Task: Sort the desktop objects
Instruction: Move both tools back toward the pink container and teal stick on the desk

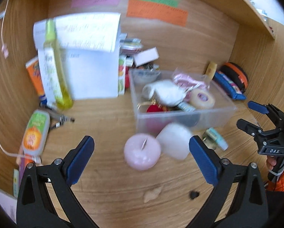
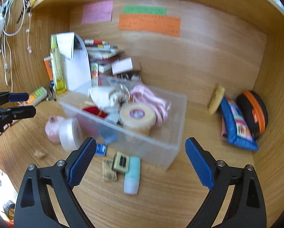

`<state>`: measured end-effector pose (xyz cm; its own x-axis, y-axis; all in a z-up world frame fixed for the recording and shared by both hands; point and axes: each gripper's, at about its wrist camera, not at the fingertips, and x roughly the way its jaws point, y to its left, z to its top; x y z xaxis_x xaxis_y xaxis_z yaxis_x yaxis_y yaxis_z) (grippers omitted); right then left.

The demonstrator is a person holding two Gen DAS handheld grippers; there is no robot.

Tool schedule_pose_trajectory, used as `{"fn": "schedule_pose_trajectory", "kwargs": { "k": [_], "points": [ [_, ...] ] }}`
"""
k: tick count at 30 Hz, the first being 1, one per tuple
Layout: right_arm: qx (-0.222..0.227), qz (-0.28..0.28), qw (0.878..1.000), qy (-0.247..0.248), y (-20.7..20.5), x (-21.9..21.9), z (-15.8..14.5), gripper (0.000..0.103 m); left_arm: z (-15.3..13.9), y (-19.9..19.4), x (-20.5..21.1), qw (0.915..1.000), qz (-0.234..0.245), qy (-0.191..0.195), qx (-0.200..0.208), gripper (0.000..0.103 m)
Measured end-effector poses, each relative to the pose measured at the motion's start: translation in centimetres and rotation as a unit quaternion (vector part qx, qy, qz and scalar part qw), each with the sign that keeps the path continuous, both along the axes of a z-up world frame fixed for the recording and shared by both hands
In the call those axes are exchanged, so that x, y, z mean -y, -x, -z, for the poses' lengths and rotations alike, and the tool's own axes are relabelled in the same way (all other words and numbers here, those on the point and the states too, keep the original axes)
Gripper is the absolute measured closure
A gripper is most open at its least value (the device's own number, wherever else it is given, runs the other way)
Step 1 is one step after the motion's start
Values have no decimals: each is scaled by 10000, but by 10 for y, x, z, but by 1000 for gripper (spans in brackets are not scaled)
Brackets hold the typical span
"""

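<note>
My left gripper (image 1: pixel 141 154) is spread around nothing, the pink roll (image 1: pixel 142 151) just ahead on the bench (image 1: pixel 107 186). My right gripper (image 2: pixel 140 156) gapes too. The clear bin (image 2: pixel 172 133) is partly filled; the white roll (image 2: pixel 69 134) and teal tube (image 2: pixel 132 174) remain outside.

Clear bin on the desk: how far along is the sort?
Partly done. The clear bin already holds a tape roll, a white cloth and more. Nothing in hand: left gripper and right gripper are both open and empty. Left outside: pink roll, white roll, teal tube.
</note>
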<state>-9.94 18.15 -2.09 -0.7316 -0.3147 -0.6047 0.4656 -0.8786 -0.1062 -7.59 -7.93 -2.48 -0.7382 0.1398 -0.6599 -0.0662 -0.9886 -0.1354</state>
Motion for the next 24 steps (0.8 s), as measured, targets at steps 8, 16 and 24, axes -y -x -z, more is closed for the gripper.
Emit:
{"fn": "schedule_pose_trajectory", "kwargs": {
  "k": [8,16,24],
  "points": [
    [523,189,9977,-382,-2,-2,47,9,49,6,6,9976,29,-133,676,2],
    [827,386,9943,-543,2,-12,64,9,70,12,-2,9956,54,-153,923,2],
    [937,159,9924,-787,10,-6,71,11,72,29,-9,9950,49,157,987,2]
  ]
}}
